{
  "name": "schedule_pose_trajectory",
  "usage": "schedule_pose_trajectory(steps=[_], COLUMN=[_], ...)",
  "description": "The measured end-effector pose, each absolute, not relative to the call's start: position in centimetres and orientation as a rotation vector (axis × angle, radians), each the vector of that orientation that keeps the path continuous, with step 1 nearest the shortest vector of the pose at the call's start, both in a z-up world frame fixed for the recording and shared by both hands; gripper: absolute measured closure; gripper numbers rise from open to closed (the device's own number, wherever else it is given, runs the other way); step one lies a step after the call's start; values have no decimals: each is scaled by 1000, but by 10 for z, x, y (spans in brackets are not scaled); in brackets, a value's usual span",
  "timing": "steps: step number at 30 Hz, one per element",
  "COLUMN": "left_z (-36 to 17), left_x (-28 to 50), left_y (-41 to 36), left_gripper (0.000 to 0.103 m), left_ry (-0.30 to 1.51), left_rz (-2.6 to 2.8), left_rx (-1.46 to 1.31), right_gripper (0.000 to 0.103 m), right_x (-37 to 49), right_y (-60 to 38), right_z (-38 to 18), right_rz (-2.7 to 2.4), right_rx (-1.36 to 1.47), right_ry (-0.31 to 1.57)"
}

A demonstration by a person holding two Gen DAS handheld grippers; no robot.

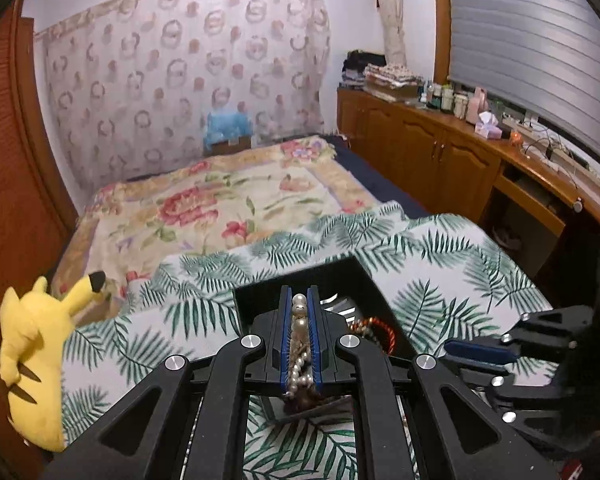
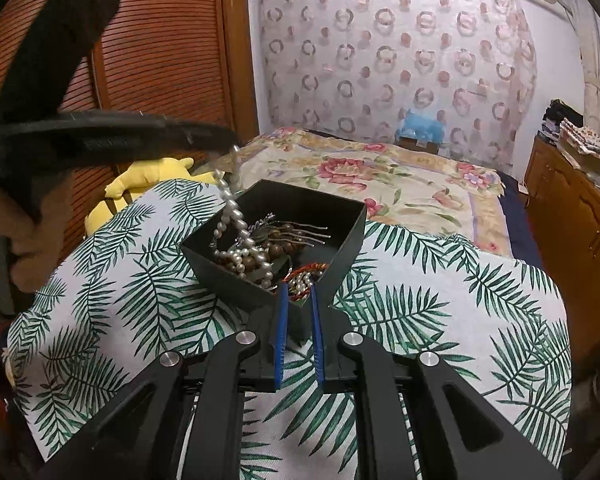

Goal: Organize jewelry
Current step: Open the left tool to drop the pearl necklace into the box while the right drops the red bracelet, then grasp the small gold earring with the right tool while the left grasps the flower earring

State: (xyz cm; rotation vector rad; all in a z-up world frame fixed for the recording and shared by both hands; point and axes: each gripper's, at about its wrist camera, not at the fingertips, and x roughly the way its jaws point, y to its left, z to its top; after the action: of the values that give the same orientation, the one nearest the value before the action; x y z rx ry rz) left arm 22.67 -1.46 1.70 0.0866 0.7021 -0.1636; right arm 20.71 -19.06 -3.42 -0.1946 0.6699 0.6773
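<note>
Right wrist view: at the middle of the frame, my right jaws (image 2: 299, 312) pinch the black box (image 2: 342, 254) by its corner. My left jaws (image 1: 300, 334) squeeze a pearl necklace (image 2: 236, 220) hanging into the box.

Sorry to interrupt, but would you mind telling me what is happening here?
A person is sorting jewelry with two handheld grippers. The left gripper is shut on a pearl necklace, lifting it out of a black box on the palm-print cloth. The right gripper grips the box's near corner.
</note>
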Motion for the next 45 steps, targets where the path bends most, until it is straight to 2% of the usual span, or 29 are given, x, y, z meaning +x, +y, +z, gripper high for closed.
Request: schedule_pose_trajectory(steps=[18, 21, 23, 25, 27, 29, 31, 34, 36, 37, 39, 45], left_z=[-26, -27, -27, -26, -24, -24, -24, -25, -27, -28, -30, -39], left_x=[239, 236, 233, 227, 221, 211, 203, 193, 186, 183, 177, 155], left_y=[-42, -49, -48, -43, -40, -36, -33, -28, -25, -23, -19, -13], left_gripper=[96, 93, 84, 64, 61, 46, 26, 16, 13, 12, 11, 9], left_ry=[773, 760, 763, 753, 743, 733, 718, 713, 709, 708, 712, 708], left_rz=[-223, -227, -224, -209, -194, -179, -172, -157, -149, -145, -141, -141], left_rx=[51, 75, 71, 66, 74, 85, 84, 90, 92, 92, 83, 53], right_gripper=[90, 90, 90, 90, 90, 90, 90, 90, 88, 86, 74, 74], right_x=[189, 187, 186, 184, 182, 181, 181, 180, 180, 180, 179, 177], right_y=[-197, -200, -201, -204, -205, -205, -204, -203, -202, -202, -202, -195], right_z=[-38, -40, -41, -42, -44, -46, -49, -52, -55, -56, -58, -66], right_rz=[681, 677, 675, 676, 678, 679, 679, 680, 679, 680, 682, 692], right_rx=[-193, -196, -197, -193, -186, -184, -185, -189, -188, -187, -185, -206], right_ry=[670, 676, 677, 678, 680, 685, 689, 697, 702, 704, 709, 729])
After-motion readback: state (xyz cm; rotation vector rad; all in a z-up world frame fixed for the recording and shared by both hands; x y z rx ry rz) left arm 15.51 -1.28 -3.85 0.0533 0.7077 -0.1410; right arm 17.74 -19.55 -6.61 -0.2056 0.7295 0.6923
